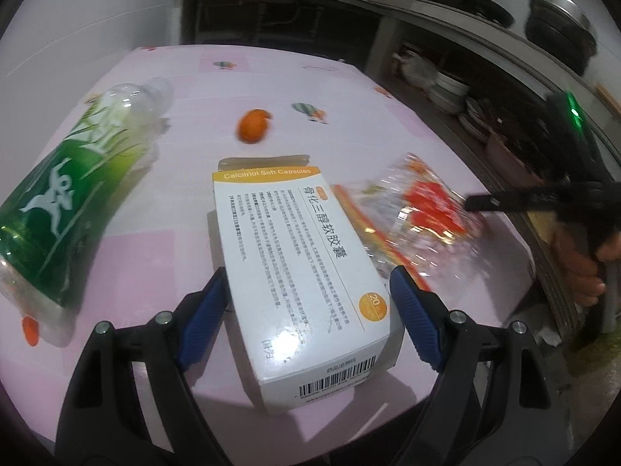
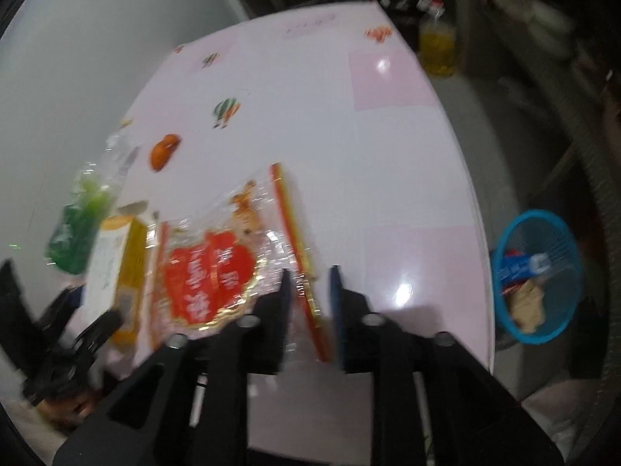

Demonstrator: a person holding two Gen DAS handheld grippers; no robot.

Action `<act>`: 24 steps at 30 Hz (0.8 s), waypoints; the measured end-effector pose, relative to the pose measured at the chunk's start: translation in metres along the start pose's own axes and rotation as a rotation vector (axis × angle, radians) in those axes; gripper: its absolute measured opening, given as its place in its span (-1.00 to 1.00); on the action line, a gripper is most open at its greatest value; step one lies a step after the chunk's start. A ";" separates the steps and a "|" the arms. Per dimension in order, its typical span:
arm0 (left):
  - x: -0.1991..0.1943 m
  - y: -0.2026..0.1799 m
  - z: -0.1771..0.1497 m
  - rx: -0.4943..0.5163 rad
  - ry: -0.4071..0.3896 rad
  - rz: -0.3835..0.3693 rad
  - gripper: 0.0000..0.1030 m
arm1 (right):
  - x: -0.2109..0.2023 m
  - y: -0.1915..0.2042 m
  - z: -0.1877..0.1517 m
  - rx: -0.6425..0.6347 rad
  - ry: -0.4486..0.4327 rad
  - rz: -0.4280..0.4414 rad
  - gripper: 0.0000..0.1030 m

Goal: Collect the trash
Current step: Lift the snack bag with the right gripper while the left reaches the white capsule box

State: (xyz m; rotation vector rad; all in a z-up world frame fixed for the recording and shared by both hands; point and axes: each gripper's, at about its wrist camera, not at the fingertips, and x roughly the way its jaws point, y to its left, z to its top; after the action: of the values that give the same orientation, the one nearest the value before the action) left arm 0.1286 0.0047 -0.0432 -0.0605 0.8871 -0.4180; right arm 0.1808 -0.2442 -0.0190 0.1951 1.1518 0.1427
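Observation:
A white and orange medicine box [image 1: 306, 268] lies on the pink table [image 1: 310, 89] between the blue pads of my left gripper [image 1: 310, 303], which stands open around it. A clear wrapper with red print [image 1: 423, 213] lies right of the box. In the right wrist view my right gripper [image 2: 310, 283] straddles the wrapper's [image 2: 217, 272] orange edge strip, its jaws a narrow gap apart; the view is blurred. The box also shows there [image 2: 116, 268]. A blue trash basket [image 2: 539, 275] holding trash stands on the floor right of the table.
An empty green-labelled plastic bottle [image 1: 70, 190] lies on the left of the table. An orange peel [image 1: 252, 126] lies further back. Shelves with stacked bowls [image 1: 450, 89] and pots stand to the right. A bottle of yellow oil [image 2: 436, 46] stands beyond the table's far corner.

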 end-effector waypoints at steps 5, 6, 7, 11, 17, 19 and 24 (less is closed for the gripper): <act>-0.009 0.001 0.003 -0.008 -0.042 -0.036 0.51 | -0.027 -0.009 -0.010 0.124 -0.135 -0.054 -0.17; -0.013 0.002 0.006 -0.004 -0.059 -0.038 0.44 | -0.035 -0.013 -0.014 0.158 -0.159 -0.032 -0.17; -0.015 0.003 0.007 -0.002 -0.069 -0.043 0.32 | -0.046 -0.018 -0.021 0.200 -0.189 0.002 -0.17; -0.013 0.002 0.022 0.002 -0.074 -0.075 0.18 | -0.064 -0.022 -0.047 0.284 -0.188 0.154 -0.17; -0.002 -0.005 0.031 0.022 -0.035 -0.078 0.18 | -0.051 -0.012 -0.072 0.310 -0.118 0.163 -0.18; -0.004 -0.007 0.031 0.026 -0.038 -0.066 0.22 | -0.044 -0.011 -0.074 0.332 -0.104 0.169 -0.18; -0.030 -0.017 0.033 0.089 -0.165 -0.035 0.30 | -0.032 -0.020 -0.079 0.413 -0.102 0.204 -0.18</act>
State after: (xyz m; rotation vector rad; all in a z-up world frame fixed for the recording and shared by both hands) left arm 0.1317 -0.0039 0.0038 -0.0281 0.7050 -0.4782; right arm 0.0954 -0.2645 -0.0261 0.6793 1.0479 0.0720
